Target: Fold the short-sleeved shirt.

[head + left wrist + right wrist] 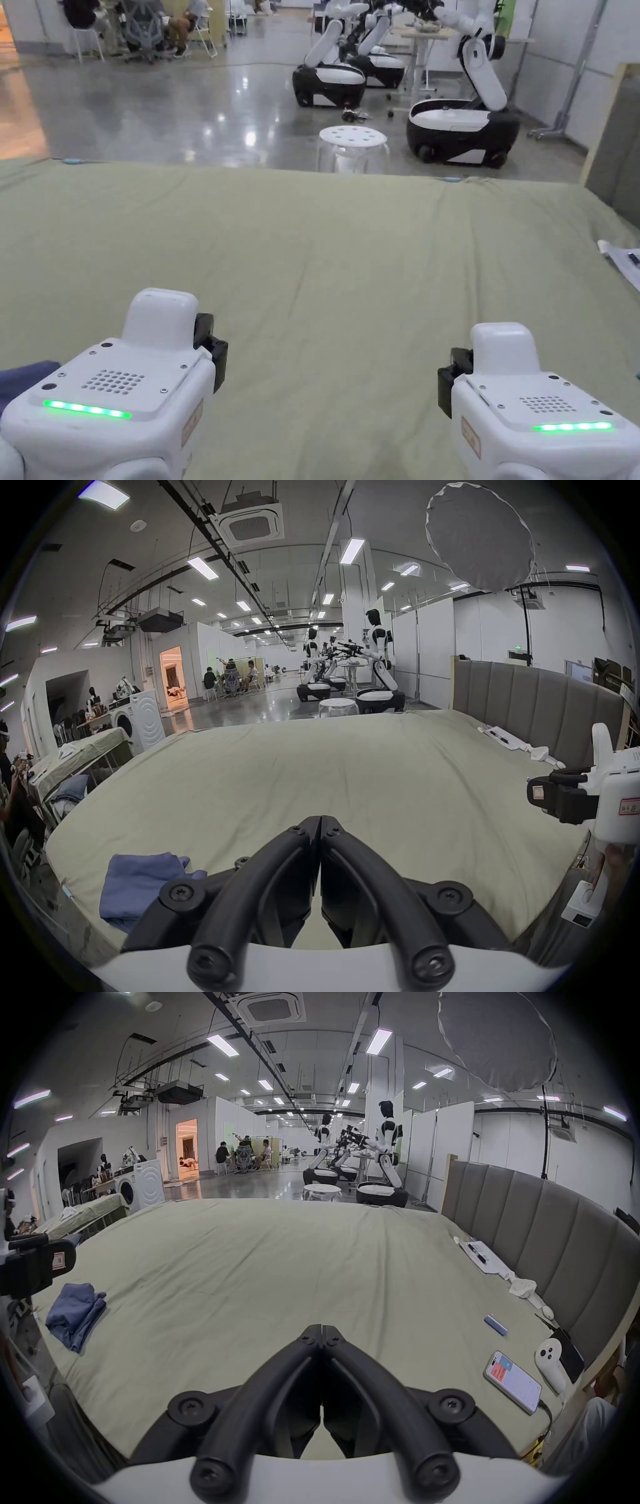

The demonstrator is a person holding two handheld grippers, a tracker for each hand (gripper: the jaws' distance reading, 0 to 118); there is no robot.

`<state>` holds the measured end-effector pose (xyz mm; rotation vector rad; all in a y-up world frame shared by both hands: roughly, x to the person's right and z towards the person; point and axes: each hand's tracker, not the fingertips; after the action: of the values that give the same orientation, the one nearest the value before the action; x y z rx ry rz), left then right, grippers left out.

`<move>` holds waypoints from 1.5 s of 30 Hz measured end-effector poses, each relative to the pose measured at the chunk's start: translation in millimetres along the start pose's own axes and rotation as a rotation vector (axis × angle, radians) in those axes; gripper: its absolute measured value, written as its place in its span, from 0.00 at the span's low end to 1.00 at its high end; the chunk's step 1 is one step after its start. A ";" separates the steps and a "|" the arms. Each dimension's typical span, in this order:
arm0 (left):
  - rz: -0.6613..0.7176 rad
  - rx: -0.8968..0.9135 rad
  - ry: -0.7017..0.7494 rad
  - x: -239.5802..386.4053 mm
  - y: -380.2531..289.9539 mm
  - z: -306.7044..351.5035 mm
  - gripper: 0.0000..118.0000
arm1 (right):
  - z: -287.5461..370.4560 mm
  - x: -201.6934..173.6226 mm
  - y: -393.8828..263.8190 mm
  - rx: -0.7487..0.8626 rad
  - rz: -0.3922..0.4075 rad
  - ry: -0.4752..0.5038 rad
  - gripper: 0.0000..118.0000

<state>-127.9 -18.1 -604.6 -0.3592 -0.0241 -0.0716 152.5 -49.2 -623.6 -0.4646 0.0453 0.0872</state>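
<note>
I hold both grippers level above the bed (325,262), the left gripper (321,821) and the right gripper (322,1329) each with fingers pressed together on nothing. The blue shirt (74,1316) lies bunched near the bed's left front corner, just beside my left gripper. I judge the folding not yet begun: spreading and every fold remain.
</note>
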 end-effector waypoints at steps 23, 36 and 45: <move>0.102 -0.027 0.021 -21.5 -7.9 -1.9 0.81 | 0.8 7.8 -4.4 0.032 -0.145 0.110 0.99; 0.148 -0.117 -0.093 -30.6 -10.6 -72.1 0.80 | -55.6 -1.6 0.2 -0.052 -0.056 0.088 0.99; 0.143 -0.280 -0.076 -16.3 -27.3 -196.0 0.81 | -162.0 -6.1 7.7 -0.173 -0.042 0.067 0.99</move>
<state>-144.1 -111.6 -779.1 -0.6426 -0.0634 0.0818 141.8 -115.5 -771.4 -0.6411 0.0946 0.0341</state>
